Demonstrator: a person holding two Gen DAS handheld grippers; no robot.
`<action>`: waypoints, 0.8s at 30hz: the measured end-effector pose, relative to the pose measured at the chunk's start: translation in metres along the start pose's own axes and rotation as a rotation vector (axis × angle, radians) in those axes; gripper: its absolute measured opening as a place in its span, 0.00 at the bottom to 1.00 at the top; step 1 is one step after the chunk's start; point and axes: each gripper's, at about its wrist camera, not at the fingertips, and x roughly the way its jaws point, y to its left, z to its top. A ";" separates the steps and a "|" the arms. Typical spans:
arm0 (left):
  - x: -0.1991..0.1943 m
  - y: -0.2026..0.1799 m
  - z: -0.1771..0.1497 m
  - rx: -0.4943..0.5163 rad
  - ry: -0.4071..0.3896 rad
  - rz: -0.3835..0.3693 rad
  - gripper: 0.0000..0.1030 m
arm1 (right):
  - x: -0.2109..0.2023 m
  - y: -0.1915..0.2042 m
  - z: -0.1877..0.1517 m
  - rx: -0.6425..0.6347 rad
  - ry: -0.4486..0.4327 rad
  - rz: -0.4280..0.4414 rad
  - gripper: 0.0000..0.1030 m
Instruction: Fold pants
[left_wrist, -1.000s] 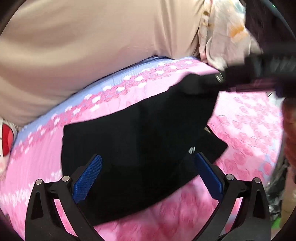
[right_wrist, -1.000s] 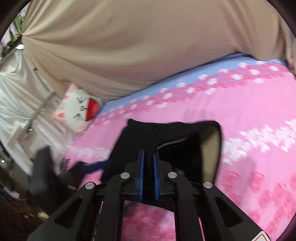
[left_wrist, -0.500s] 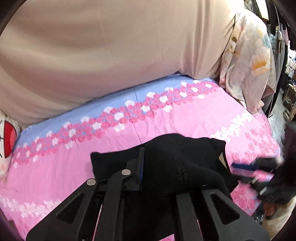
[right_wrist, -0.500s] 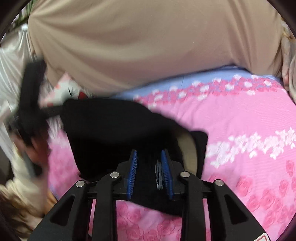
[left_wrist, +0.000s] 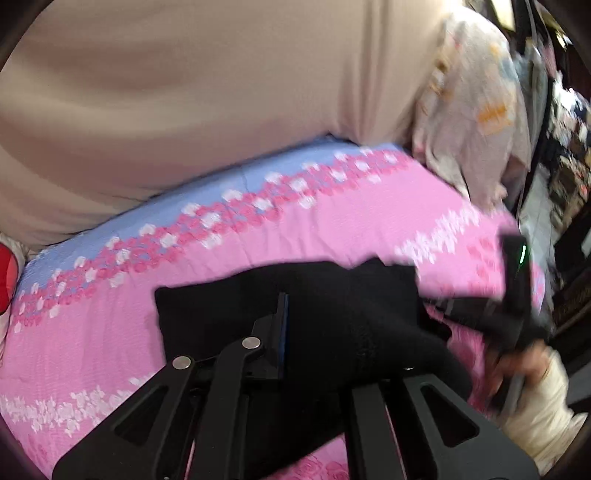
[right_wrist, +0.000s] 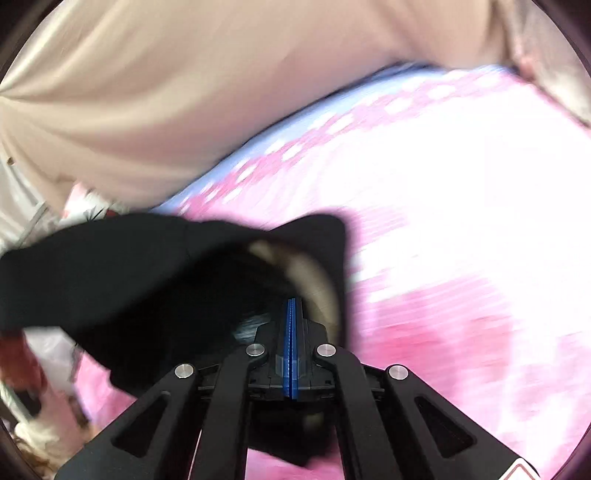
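Mid-fold: left gripper (left_wrist: 295, 332) pinching black pants (left_wrist: 332, 302), right gripper (right_wrist: 291, 325) clamping waistband, probably; pants bunching over pink bedsheet (left_wrist: 332, 221), final flattening remaining.

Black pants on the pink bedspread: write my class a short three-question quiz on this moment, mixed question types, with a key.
1. True or false: the black pants lie spread flat, untouched by either hand-held gripper.
2. Multiple choice: the right hand-held gripper has its blue pads A) wide apart B) pressed together C) out of view.
3. Fill in: black fabric drapes over one finger of the ____ hand-held gripper, above the pink bedspread.

Key: 1 false; 2 B; 3 left.
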 end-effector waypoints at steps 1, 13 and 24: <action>0.009 -0.013 -0.010 0.025 0.019 -0.010 0.09 | -0.009 -0.009 0.002 0.003 -0.024 -0.112 0.11; 0.014 -0.066 -0.070 0.099 -0.006 -0.091 0.88 | -0.015 0.103 0.077 -0.365 0.055 0.112 0.45; 0.035 0.068 -0.099 -0.236 0.151 0.179 0.89 | 0.219 0.224 0.081 -0.533 0.618 0.341 0.28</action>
